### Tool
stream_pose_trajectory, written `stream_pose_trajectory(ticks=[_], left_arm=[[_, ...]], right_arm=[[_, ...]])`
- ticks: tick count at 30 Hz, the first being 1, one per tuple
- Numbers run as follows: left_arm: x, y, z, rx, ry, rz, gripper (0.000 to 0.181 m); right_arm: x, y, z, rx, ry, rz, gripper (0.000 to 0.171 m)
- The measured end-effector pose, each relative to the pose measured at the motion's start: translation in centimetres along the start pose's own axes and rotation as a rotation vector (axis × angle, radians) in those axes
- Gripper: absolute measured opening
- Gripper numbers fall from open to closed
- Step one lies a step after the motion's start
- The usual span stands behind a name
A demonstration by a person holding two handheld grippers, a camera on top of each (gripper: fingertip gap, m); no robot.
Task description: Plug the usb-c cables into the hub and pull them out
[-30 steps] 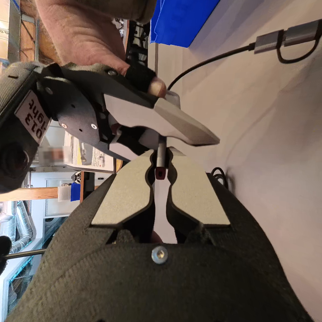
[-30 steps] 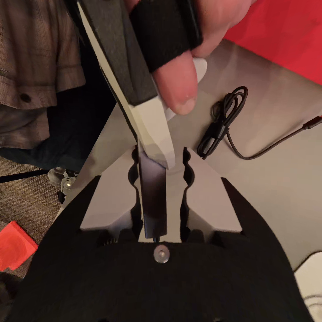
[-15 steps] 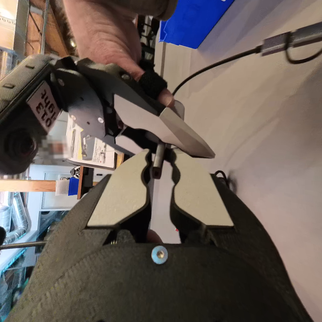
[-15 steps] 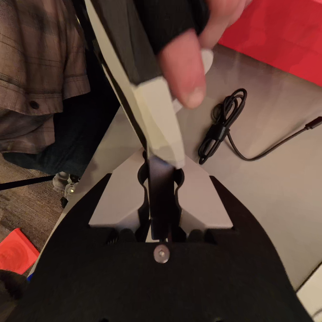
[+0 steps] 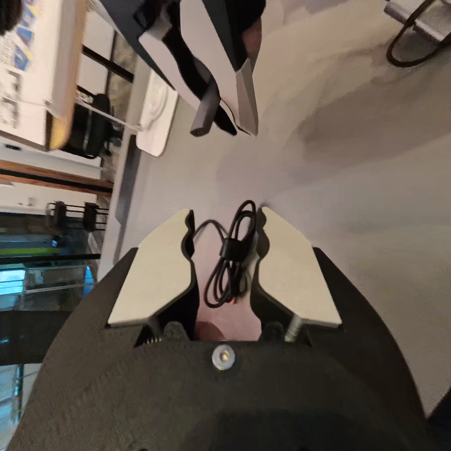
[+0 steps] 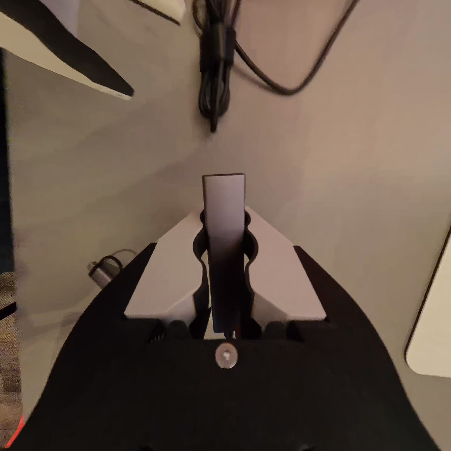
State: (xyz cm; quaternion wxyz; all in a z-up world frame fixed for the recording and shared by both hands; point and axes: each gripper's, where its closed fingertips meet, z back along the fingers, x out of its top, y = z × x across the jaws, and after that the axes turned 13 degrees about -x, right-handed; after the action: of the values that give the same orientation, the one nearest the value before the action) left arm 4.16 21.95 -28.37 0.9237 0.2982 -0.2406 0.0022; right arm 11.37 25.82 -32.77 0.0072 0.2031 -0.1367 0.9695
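Now left gripper (image 5: 225, 212) released cable, right gripper (image 6: 224, 210) gripping hub (image 6: 224, 219)

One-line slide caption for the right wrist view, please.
Right gripper shut on the slim grey hub above the table, a bundled black cable lying ahead.

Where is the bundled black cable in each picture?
Left wrist view: the bundled black cable lies on the table, seen low in the middle between the open left tongs.
Right wrist view: it is at the top middle, beyond the grey hub.
Shared landmark: the hub, top middle in the left view.
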Motion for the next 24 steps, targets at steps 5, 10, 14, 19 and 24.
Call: stream_pose_trajectory(ticks=[5, 10, 14, 19, 24], left_arm=[[-0.7, -1.1, -2.5, -0.107, 0.064, 0.059, 0.049], [-1.7, -1.8, -4.7, -0.201, 0.131, 0.155, 0.053], [-2.9, -2.1, -5.8, -0.254, 0.188, 0.238, 0.051], [-3.4, -4.4, -5.6, -0.4, 0.248, 0.17, 0.004], [-4.2, -6.7, -3.4, -0.519, 0.318, -0.083, 0.003]], right_arm=[[-2.7, 0.4, -2.3, -0.019, 0.074, -0.023, 0.022], [-2.5, 0.6, -2.6, -0.005, 0.03, -0.069, 0.021], [-2.4, 0.8, -2.6, 0.002, 0.008, -0.085, 0.021], [-2.4, 0.9, -2.6, 0.004, 0.006, -0.087, 0.021], [-2.7, 1.0, -2.4, -0.002, 0.018, -0.071, 0.021]])
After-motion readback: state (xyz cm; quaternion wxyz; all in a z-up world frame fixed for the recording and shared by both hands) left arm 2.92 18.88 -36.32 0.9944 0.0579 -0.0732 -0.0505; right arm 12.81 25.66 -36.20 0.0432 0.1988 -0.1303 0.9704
